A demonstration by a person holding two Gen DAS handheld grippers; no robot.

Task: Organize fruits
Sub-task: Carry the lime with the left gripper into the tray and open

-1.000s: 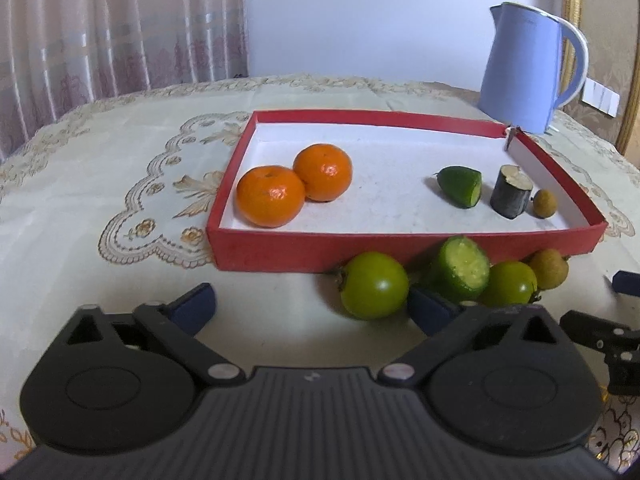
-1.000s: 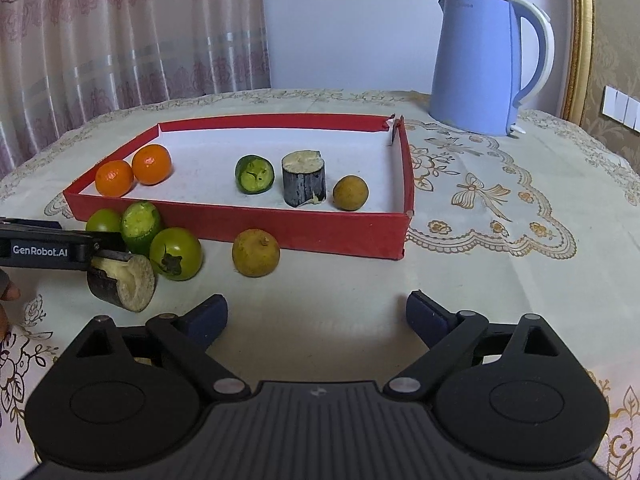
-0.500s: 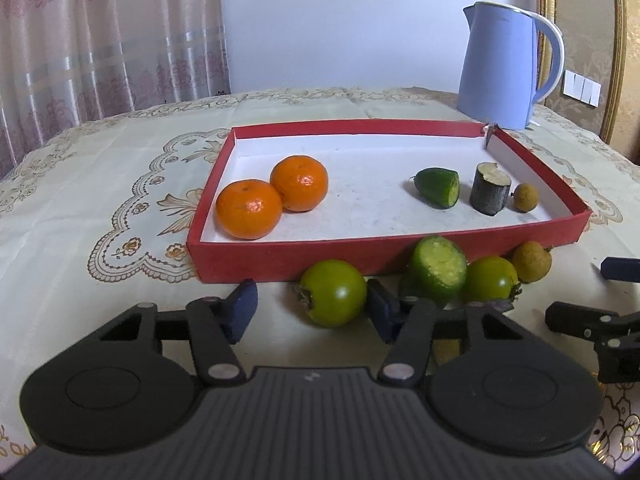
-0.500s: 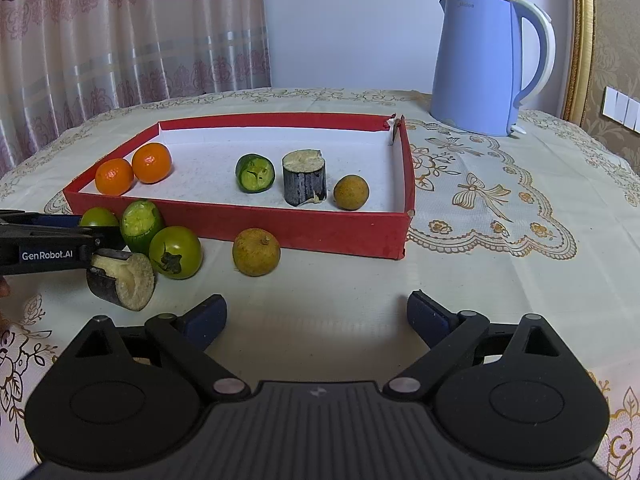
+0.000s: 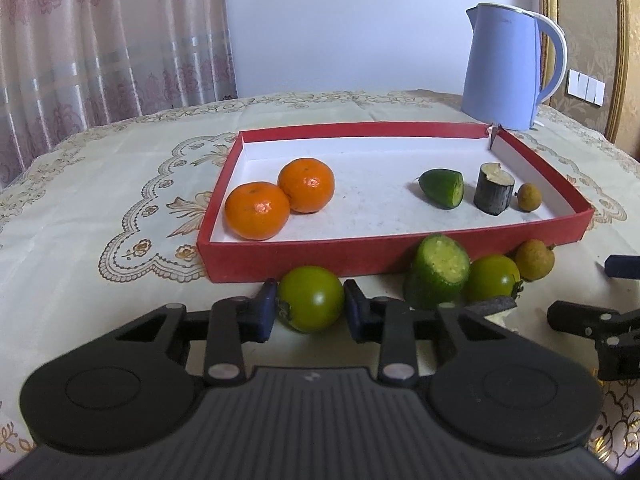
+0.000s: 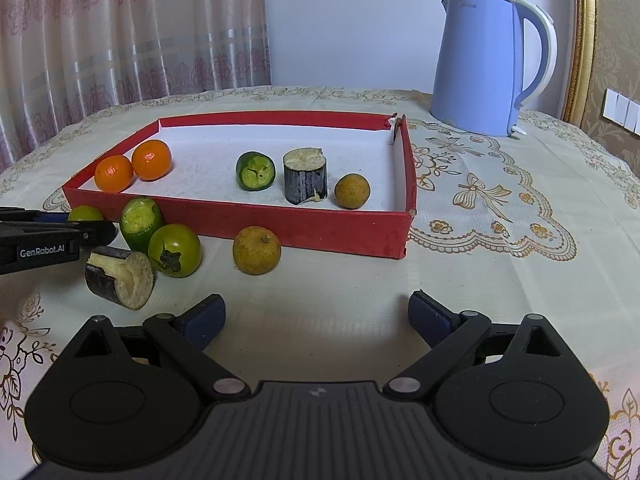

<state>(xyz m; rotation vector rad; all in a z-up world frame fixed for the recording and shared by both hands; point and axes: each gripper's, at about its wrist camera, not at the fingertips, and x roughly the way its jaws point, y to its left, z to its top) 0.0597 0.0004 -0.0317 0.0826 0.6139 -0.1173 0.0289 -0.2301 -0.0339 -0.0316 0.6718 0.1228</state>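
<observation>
- Green tomato (image 5: 311,298) on the tablecloth (image 5: 100,216), just outside the near wall of the red tray (image 5: 304,258), between the blue pads of the left gripper (image 5: 310,310); pads at either flank, apparently touching, firm clamp not confirmed.
- Right gripper (image 6: 317,314) spread wide above bare cloth, nothing held.
- Advised for a sound pick: squeeze across the widest girth, gently, skin likely smooth and prone to slip; lift straight up to clear the tray wall, then set down on open white floor near the two oranges (image 5: 280,198).
- Neighbouring cut cucumber (image 5: 438,272) and dark cut stub (image 6: 120,278) close by; avoid nudging.
- Legible: "GenRobot.AI" on the left gripper's side, seen from the right wrist; small lettering on the blue kettle (image 6: 484,68) too small to read.
</observation>
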